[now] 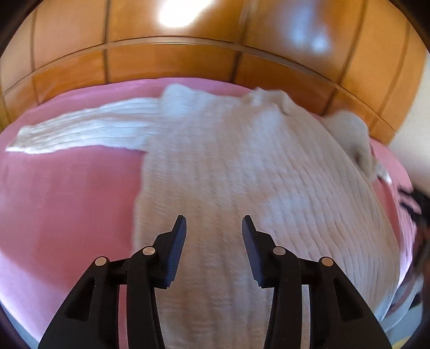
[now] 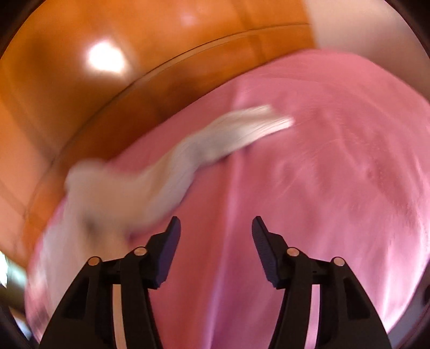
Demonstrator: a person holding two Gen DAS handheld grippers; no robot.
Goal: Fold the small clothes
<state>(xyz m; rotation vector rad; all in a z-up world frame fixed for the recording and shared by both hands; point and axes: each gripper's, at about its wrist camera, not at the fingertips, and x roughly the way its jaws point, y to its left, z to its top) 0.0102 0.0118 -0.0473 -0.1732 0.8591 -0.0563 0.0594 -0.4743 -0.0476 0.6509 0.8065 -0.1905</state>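
A cream ribbed knit sweater (image 1: pixel 242 166) lies spread flat on the pink bedcover (image 1: pixel 67 201). One sleeve (image 1: pixel 80 131) stretches out to the left. My left gripper (image 1: pixel 214 225) hovers over the sweater's lower body, open, with nothing between its pads. In the right wrist view, which is blurred, the other sleeve (image 2: pixel 204 145) runs up to the right across the pink cover (image 2: pixel 322 201). My right gripper (image 2: pixel 216 226) is open over bare pink cover, just right of that sleeve and apart from it.
A glossy wooden headboard (image 1: pixel 174 61) rises behind the bed, seen too in the right wrist view (image 2: pixel 80 107). A dark blurred shape (image 1: pixel 419 214) shows at the right edge of the left wrist view. A pale wall (image 2: pixel 349 24) stands at the upper right.
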